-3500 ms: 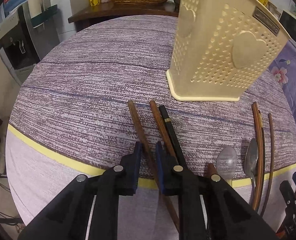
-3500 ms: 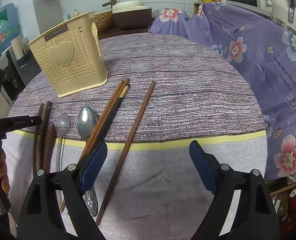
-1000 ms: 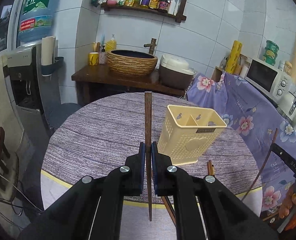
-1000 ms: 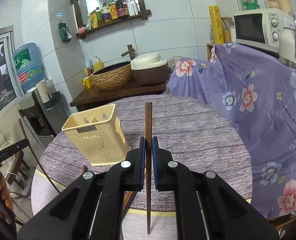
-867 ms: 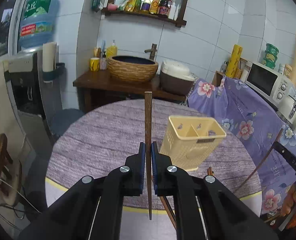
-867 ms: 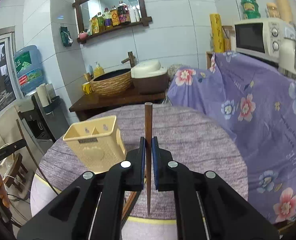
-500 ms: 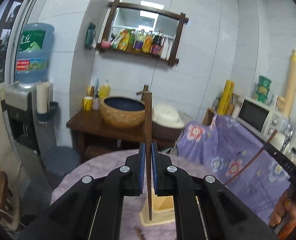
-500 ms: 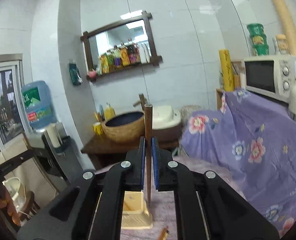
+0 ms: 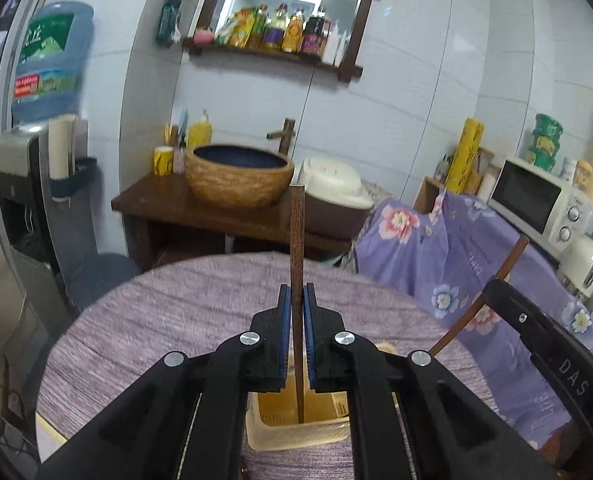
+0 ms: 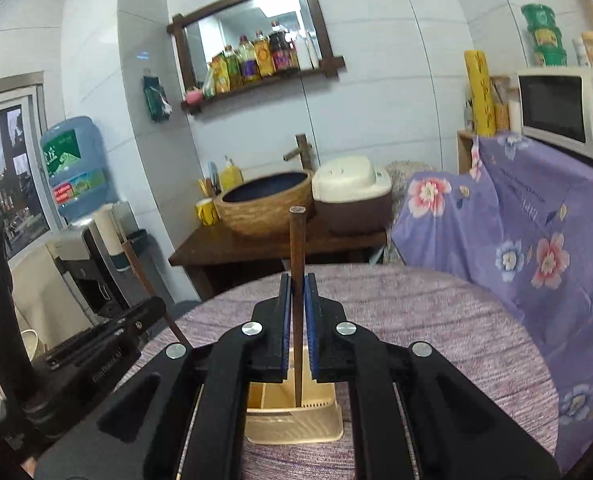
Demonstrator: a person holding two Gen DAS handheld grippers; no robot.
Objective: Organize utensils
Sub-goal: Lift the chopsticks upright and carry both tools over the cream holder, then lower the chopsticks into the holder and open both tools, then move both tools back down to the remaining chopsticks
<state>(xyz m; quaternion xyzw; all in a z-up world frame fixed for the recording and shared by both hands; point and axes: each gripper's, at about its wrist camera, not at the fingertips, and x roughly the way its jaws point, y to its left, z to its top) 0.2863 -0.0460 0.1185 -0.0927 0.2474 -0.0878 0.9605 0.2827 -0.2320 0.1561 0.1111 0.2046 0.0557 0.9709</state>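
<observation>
The round table (image 9: 168,320) wears a woven cloth of fine purple-grey streaks; a cream plastic utensil holder (image 9: 296,432), perforated and square-cornered, stands on it toward the near edge, seen between the arms of each tool; in the right wrist view it (image 10: 294,420) shows an inner divider. The left gripper (image 9: 296,304) is black with blue pads (image 9: 284,332), its jaws pinched nearly together on 1 dark wooden chopstick (image 9: 297,240), a slim square-ended stick held upright; its lower end hangs over the holder's open top, though whether it reaches inside I cannot tell. The right gripper (image 10: 297,300) clamps just as narrowly on a 2nd brown chopstick (image 10: 297,248), round-tipped at the top, its lower end likewise above the holder; each tool shows at the edge of the other's view.
</observation>
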